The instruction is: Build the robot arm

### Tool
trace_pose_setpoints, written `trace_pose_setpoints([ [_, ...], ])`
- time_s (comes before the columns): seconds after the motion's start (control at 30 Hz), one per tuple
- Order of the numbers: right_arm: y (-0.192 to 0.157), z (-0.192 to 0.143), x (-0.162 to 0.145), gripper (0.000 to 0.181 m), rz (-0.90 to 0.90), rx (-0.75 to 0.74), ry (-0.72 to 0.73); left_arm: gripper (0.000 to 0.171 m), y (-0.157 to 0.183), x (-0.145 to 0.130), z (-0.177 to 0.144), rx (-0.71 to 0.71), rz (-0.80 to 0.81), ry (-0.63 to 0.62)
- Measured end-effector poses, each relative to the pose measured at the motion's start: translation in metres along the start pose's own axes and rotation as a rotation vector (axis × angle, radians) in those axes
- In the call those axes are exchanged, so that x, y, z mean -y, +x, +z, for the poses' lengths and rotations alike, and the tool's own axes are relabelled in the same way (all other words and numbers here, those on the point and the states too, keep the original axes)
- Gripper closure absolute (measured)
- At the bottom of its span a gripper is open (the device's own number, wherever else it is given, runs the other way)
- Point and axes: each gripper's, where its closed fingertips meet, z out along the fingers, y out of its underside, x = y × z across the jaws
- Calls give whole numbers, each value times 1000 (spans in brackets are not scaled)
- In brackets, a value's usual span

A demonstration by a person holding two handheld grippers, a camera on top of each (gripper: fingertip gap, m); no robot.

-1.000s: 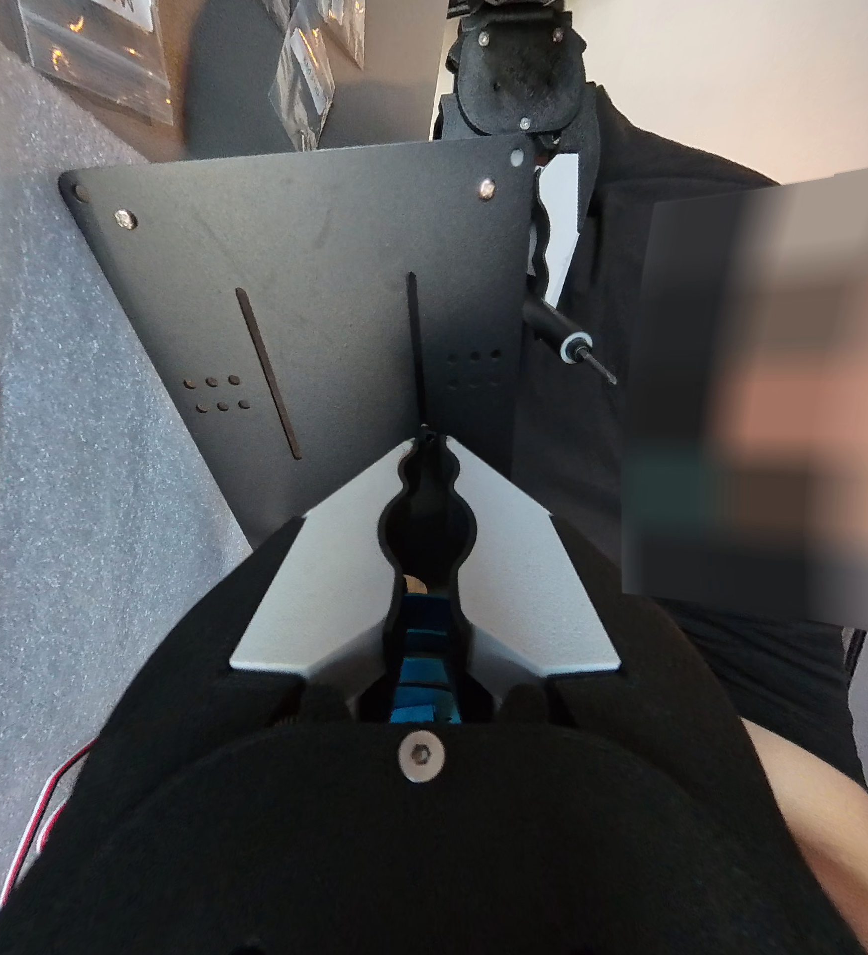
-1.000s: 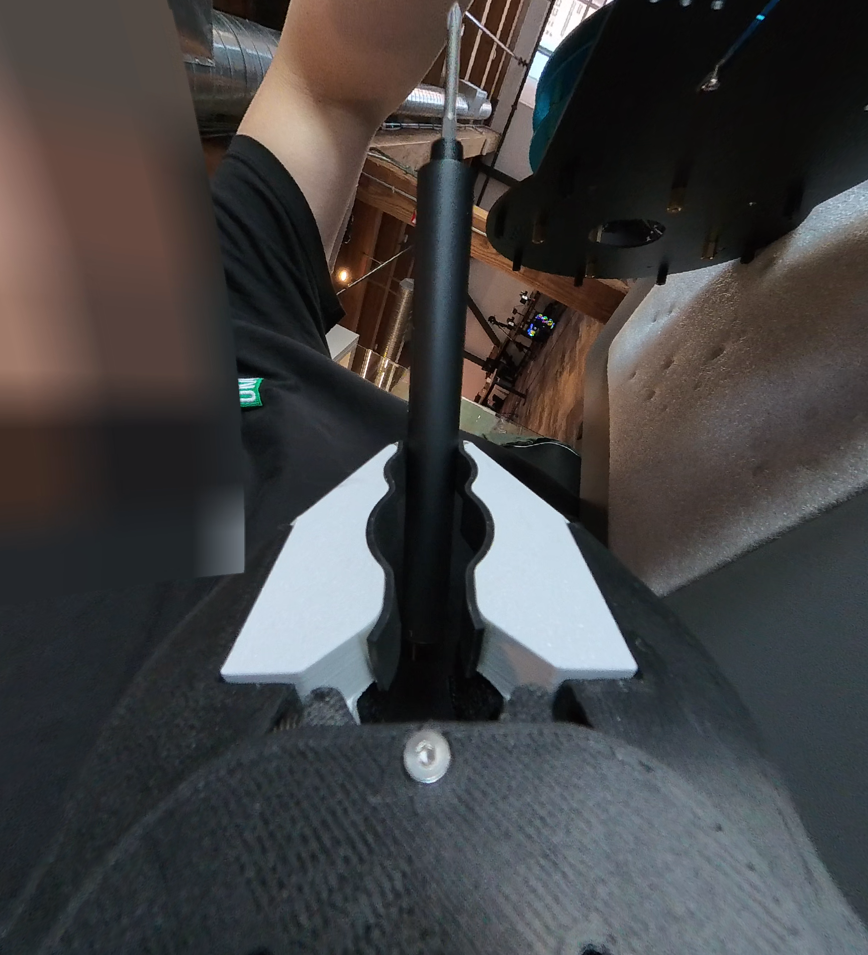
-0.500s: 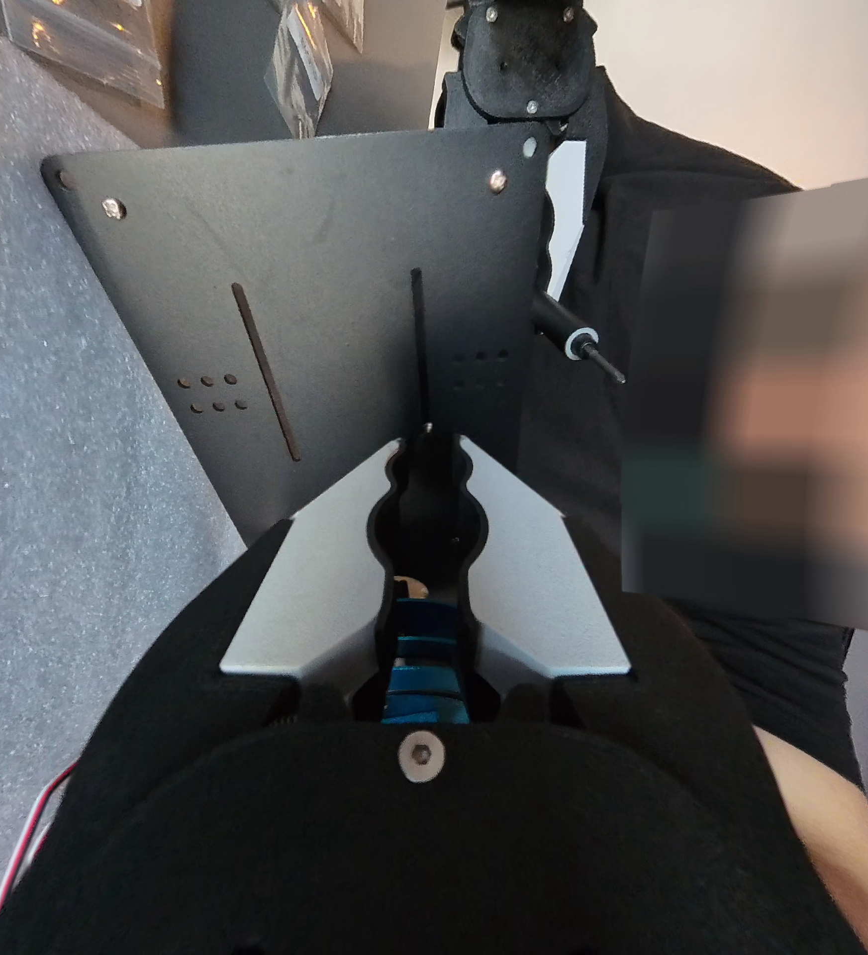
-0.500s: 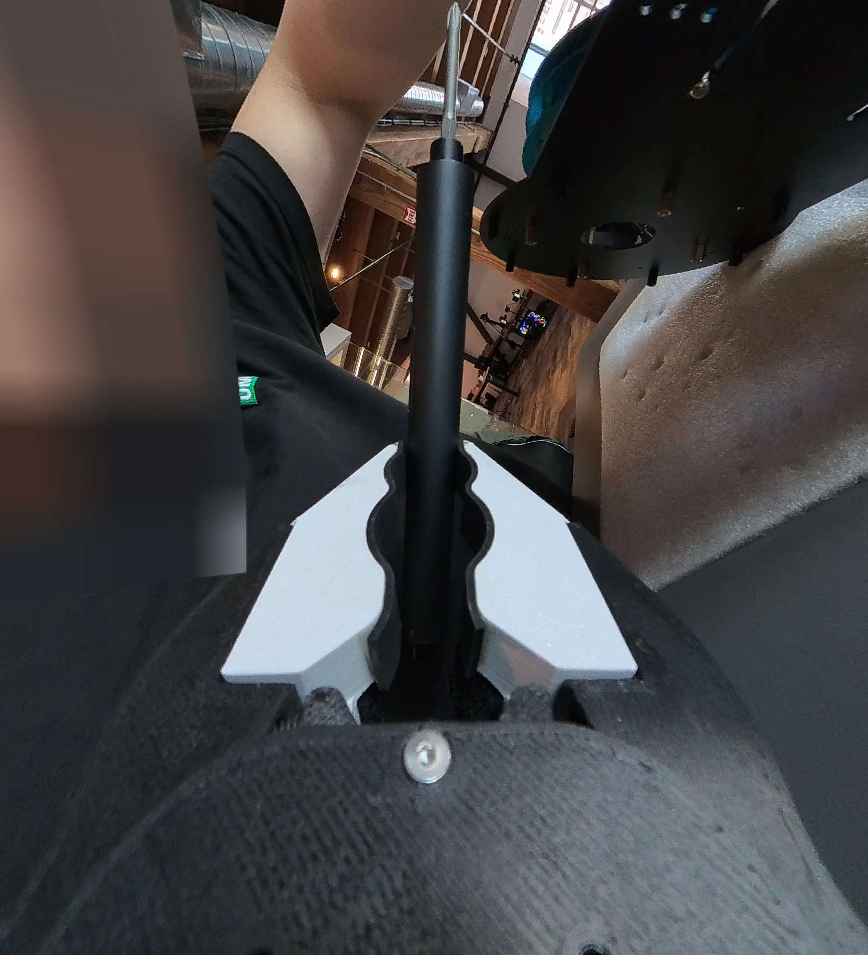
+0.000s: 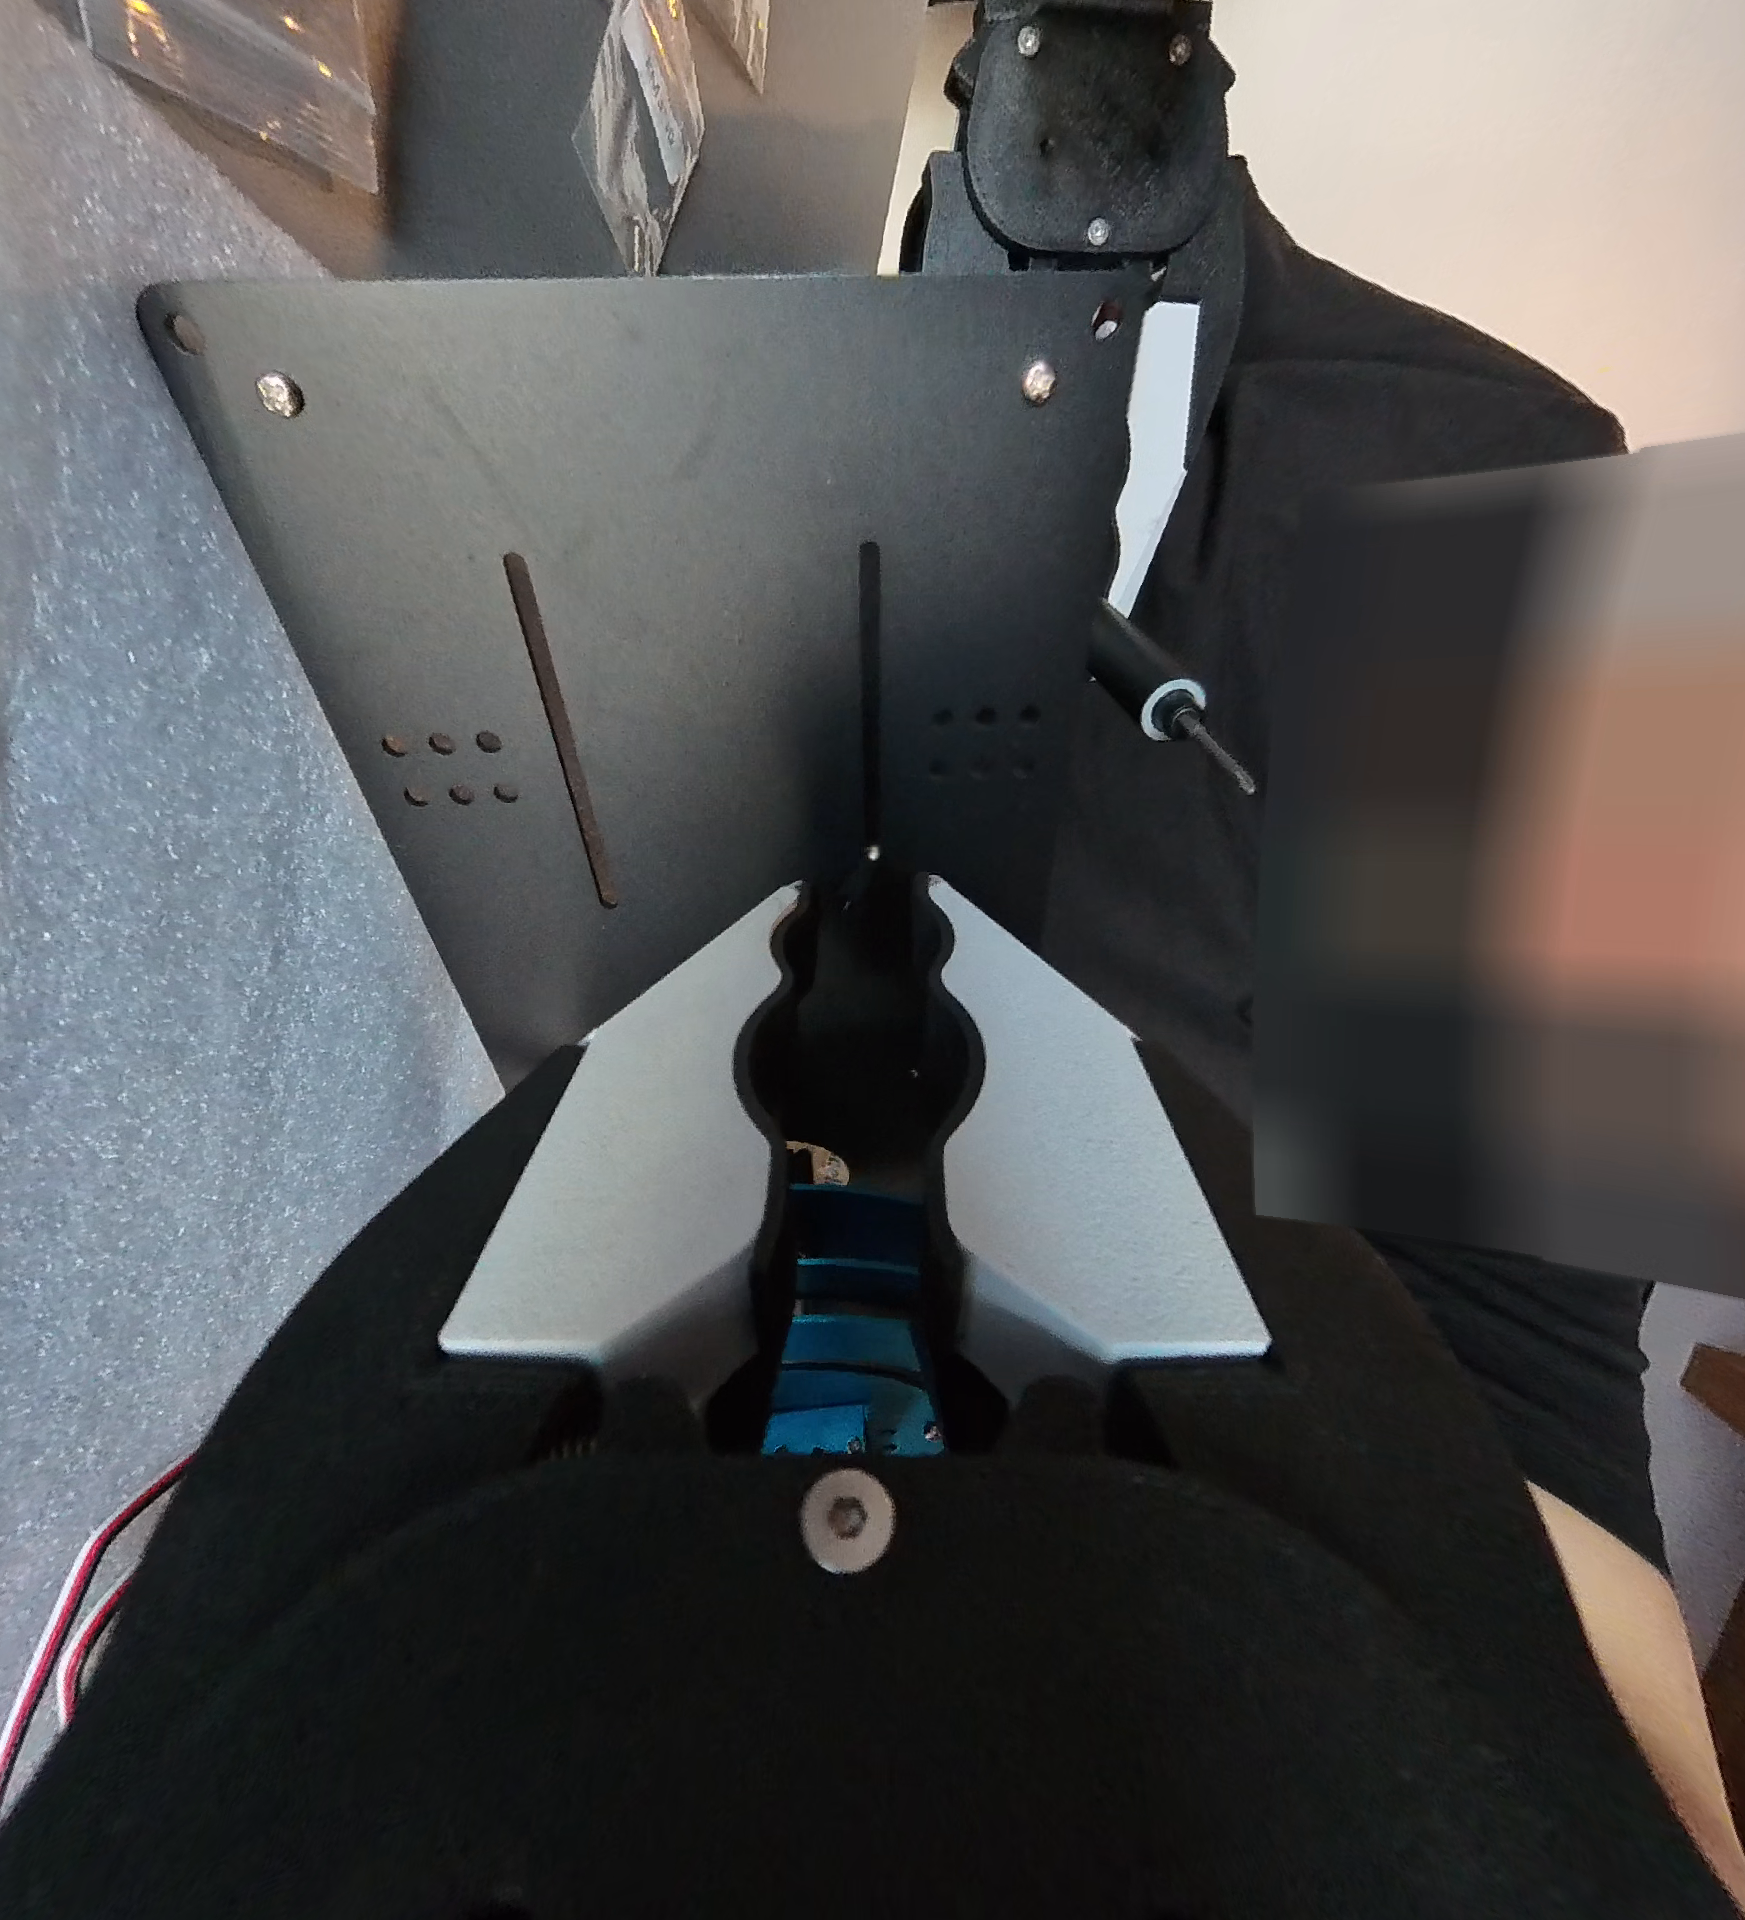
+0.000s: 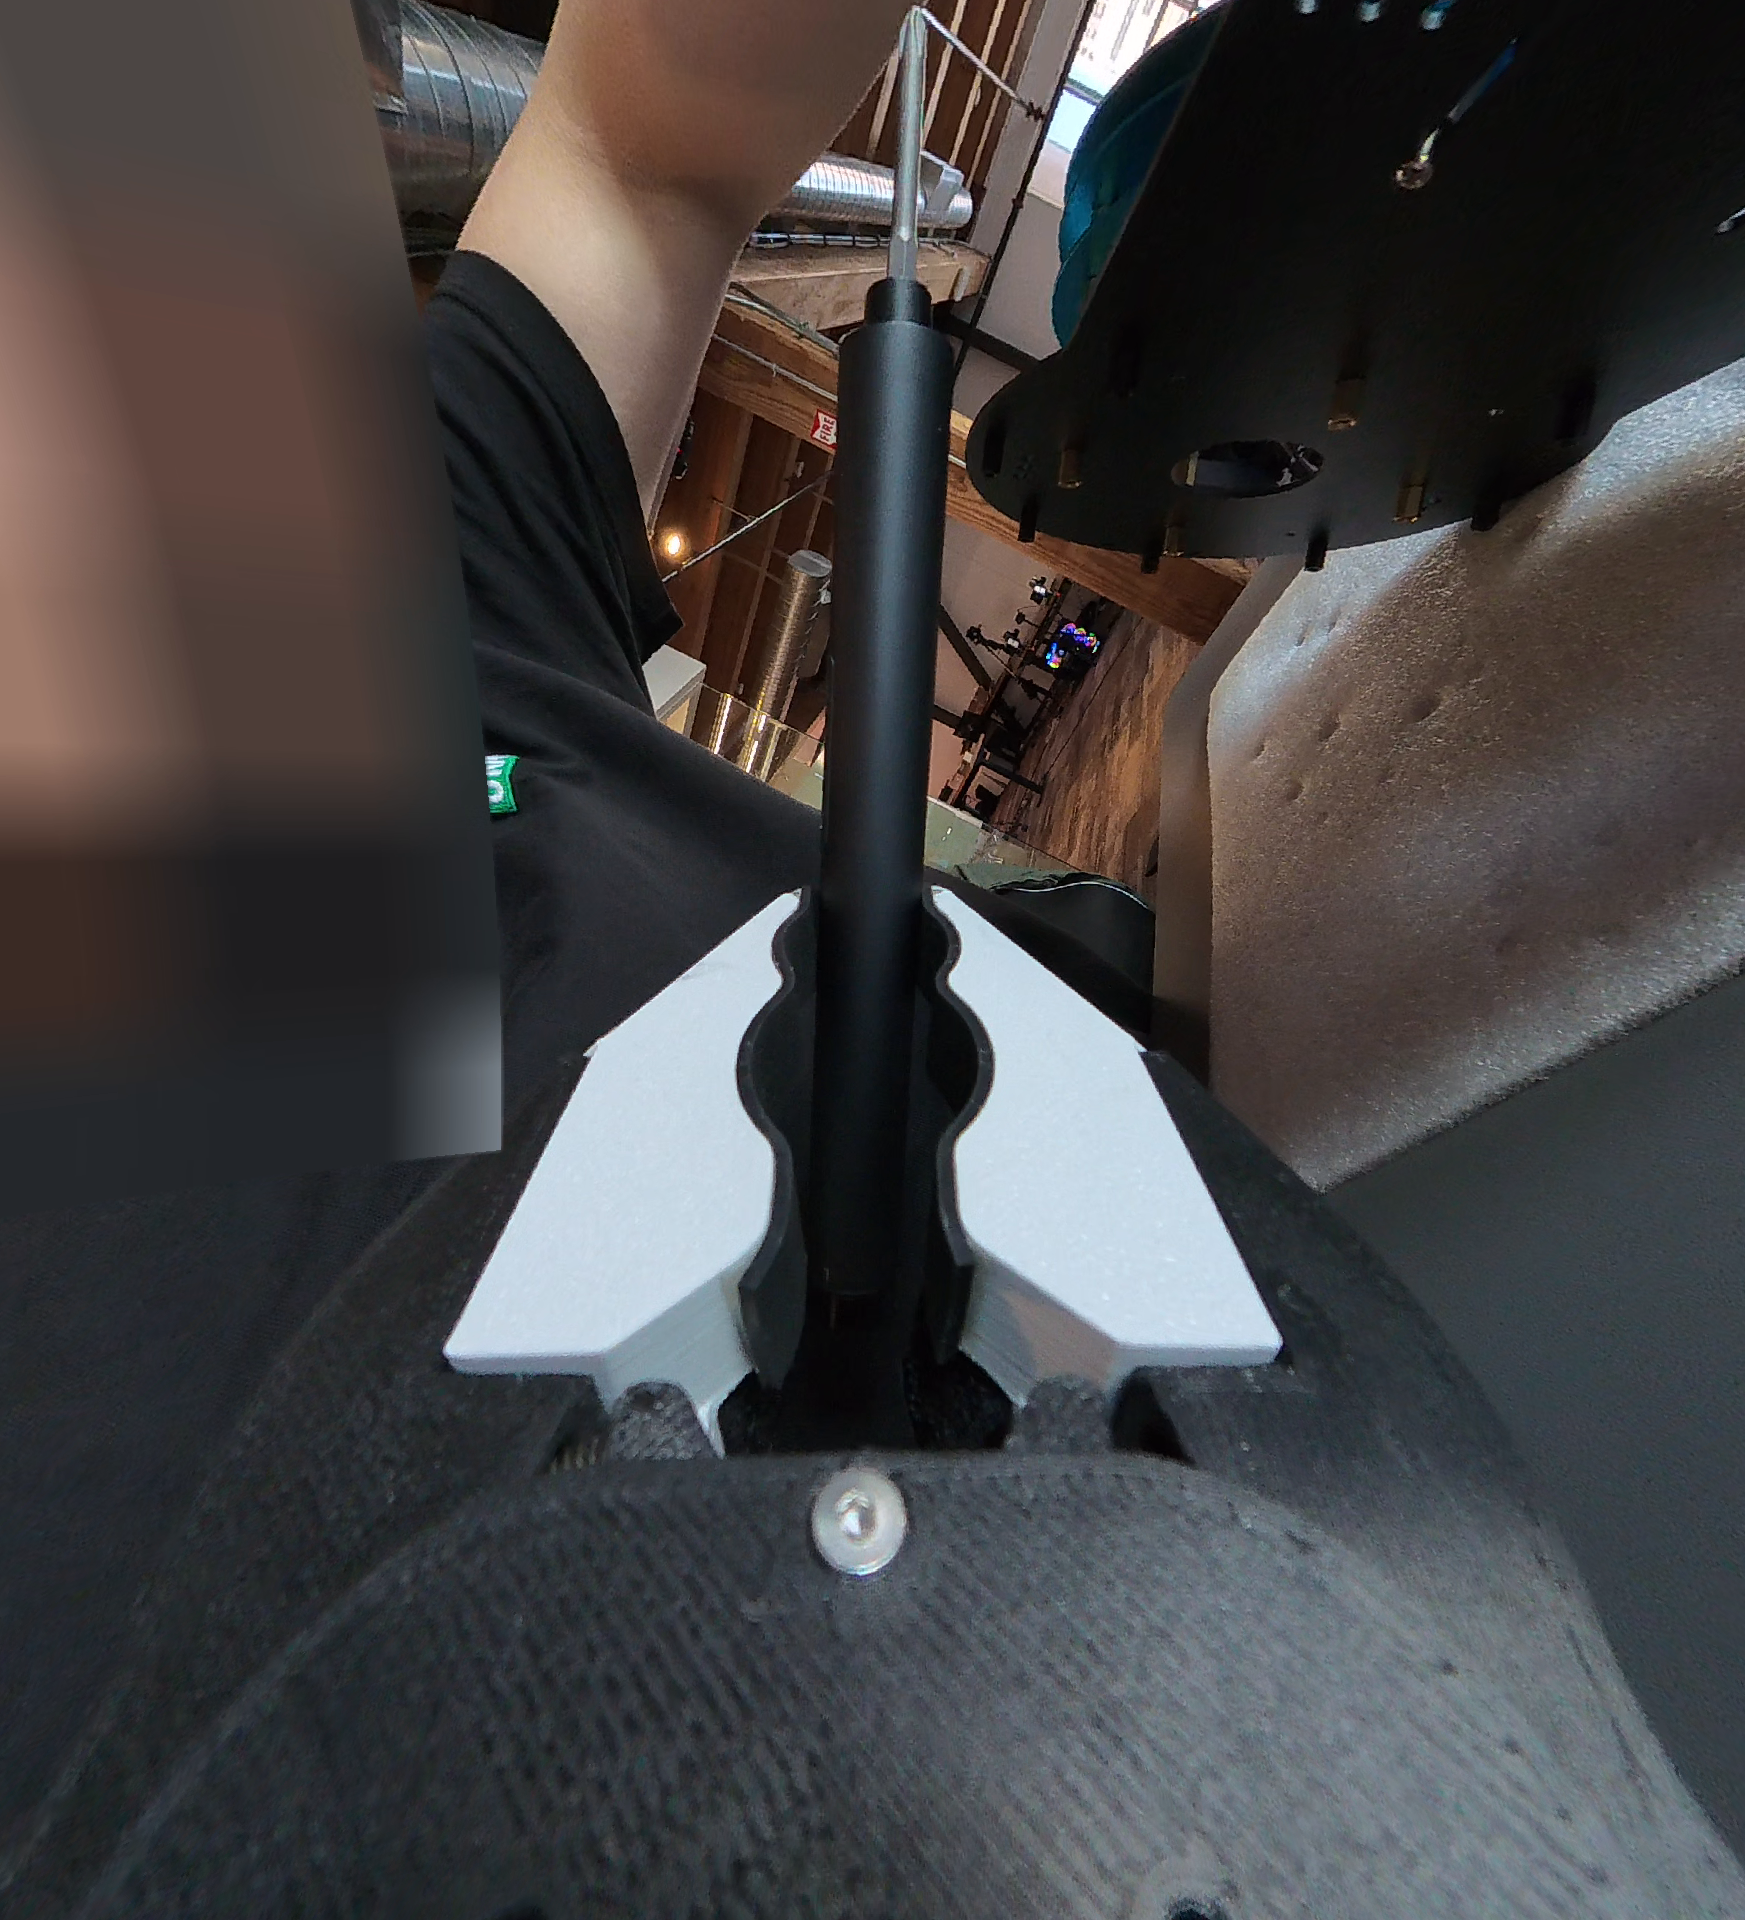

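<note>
My left gripper (image 5: 868, 894) is shut on the near edge of a black metal plate (image 5: 702, 582) with two slots, small hole clusters and corner screws. A blue part (image 5: 847, 1351) shows between the jaws under the plate. My right gripper (image 6: 868, 904) is shut on a black screwdriver (image 6: 883, 623) that points away along the fingers, its metal tip (image 6: 912, 125) free in the air. In the left wrist view the right gripper (image 5: 1086, 125) and its screwdriver (image 5: 1148, 686) sit just past the plate's right edge. The plate's underside (image 6: 1367, 312) carries brass standoffs.
Grey foam (image 5: 120, 935) lies left of the plate and also shows in the right wrist view (image 6: 1522, 779). Clear plastic bags (image 5: 224, 94) lie at the top left. A person in a black shirt (image 5: 1367, 520) is close on the right, arm (image 6: 660, 208) raised. Red and white wires (image 5: 89, 1621) trail at lower left. About 15 centimetres separates my left fingertips from my right.
Only small shifts: the plate and the screwdriver drift slightly in both views. Both grips stay the same.
</note>
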Motion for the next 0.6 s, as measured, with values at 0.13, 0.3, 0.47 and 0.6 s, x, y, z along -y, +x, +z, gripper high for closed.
trace_pose_setpoints([
  [0.13, 0, -1, 0, 165, -1, 1, 7, 158, 1, -5, 3, -8, -3, -29],
  [0.3, 1, -1, -1, 165, 3, -1, 6, 167, 2, -2, 3, -33, -6, -9],
  [0.47, 2, -1, -1, 165, 3, -4, 4, 163, 2, -1, 3, -28, -2, -3],
  [0.6, 2, -1, -1, 165, 0, -8, 2, 166, 2, 0, 3, -31, 4, 0],
])
